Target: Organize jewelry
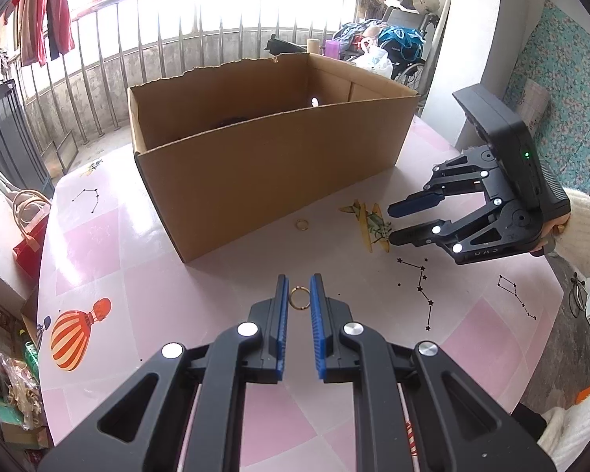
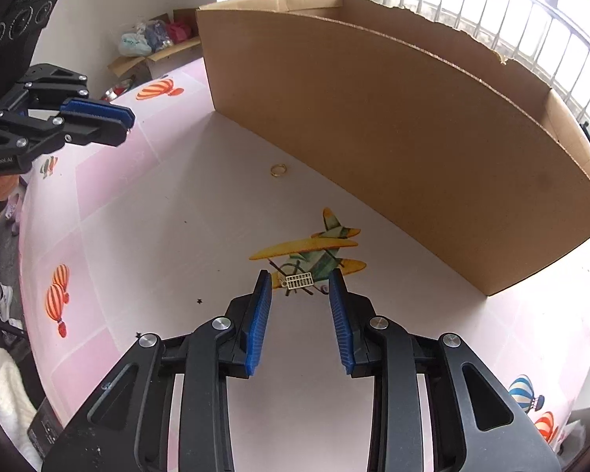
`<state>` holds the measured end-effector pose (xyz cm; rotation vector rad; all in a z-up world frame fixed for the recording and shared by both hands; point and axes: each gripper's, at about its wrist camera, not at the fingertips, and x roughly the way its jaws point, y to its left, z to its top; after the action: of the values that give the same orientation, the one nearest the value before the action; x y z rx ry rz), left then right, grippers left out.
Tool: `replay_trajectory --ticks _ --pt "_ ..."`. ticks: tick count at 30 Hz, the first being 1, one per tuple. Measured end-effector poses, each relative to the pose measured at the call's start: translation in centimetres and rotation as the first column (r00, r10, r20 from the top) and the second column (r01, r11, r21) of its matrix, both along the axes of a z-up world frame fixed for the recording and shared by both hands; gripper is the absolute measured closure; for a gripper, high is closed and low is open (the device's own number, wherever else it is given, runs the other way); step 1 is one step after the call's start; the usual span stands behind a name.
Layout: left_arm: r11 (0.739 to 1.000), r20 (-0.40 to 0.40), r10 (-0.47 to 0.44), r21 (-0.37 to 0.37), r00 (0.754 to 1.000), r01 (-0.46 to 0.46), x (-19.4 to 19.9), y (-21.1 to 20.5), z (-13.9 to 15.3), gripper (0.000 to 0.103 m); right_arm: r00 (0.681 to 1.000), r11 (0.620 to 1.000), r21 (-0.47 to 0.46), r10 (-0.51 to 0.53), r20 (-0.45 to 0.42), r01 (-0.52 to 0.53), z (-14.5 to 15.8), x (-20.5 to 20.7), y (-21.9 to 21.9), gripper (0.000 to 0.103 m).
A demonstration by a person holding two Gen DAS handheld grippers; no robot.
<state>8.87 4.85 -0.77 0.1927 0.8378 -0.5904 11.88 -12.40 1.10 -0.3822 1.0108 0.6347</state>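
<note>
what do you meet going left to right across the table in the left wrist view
balloon print → gold ring in the left tool → small grid charm on the plane print → right tool

You see a pink balloon-patterned table [image 1: 145, 244], red clothes [image 1: 55, 8] hanging above a metal railing [image 1: 200, 39], and a wheelchair [image 1: 409, 59] beyond the table's far edge.
</note>
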Motion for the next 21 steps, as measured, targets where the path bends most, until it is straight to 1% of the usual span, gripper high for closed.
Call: replay_trajectory --ticks 4,5,6,7,9,10,12,16,20,21 --pt "1.000 -0.001 -0.004 0.008 1.000 0.004 0.1 -0.3 -0.2 0.092 0.996 0.992 0.091 -0.081 -0.031 0.083 -0.1 0.4 -0.7 0.071" --pt "1.000 -0.001 -0.007 0.011 1.000 0.007 0.1 -0.3 -0.2 0.092 0.998 0.995 0.079 -0.068 -0.008 0.068 -0.2 0.0 -0.4 0.071" --pt "1.000 -0.003 -0.009 0.013 1.000 0.009 0.1 -0.4 -0.3 0.092 0.999 0.998 0.046 -0.033 0.031 0.031 -0.2 -0.5 0.1 0.072" --pt "1.000 -0.003 -0.009 0.014 1.000 0.009 0.1 -0.4 -0.3 0.092 0.999 0.999 0.035 -0.001 0.046 -0.001 -0.2 -0.8 0.2 0.077" --pt "1.000 -0.005 -0.010 0.012 1.000 0.010 0.1 -0.4 -0.3 0.092 0.999 0.999 0.033 0.018 0.032 -0.019 -0.2 -0.7 0.3 0.080" --pt "1.000 -0.003 -0.009 0.013 1.000 0.009 0.1 -0.4 -0.3 0.092 0.999 0.999 0.030 0.035 0.030 -0.036 -0.1 -0.7 0.3 0.084" --pt "1.000 -0.008 -0.006 0.010 1.000 0.006 0.2 -0.3 -0.3 0.092 0.997 0.998 0.010 0.068 0.044 -0.068 -0.1 -0.9 0.6 0.087" --pt "1.000 -0.019 -0.002 0.008 1.000 0.002 0.2 -0.3 -0.6 0.092 0.998 0.998 0.036 0.055 0.017 -0.056 -0.1 -0.3 0.2 0.089" --pt "1.000 -0.016 -0.013 0.014 1.000 0.013 0.2 -0.6 -0.5 0.092 0.999 0.998 0.045 0.036 0.019 -0.037 0.0 -0.4 0.2 0.089" --pt "1.000 -0.015 -0.015 0.016 1.000 0.015 0.2 -0.7 -0.4 0.092 1.000 0.998 0.054 0.029 0.009 -0.029 0.0 -0.3 0.0 0.089"
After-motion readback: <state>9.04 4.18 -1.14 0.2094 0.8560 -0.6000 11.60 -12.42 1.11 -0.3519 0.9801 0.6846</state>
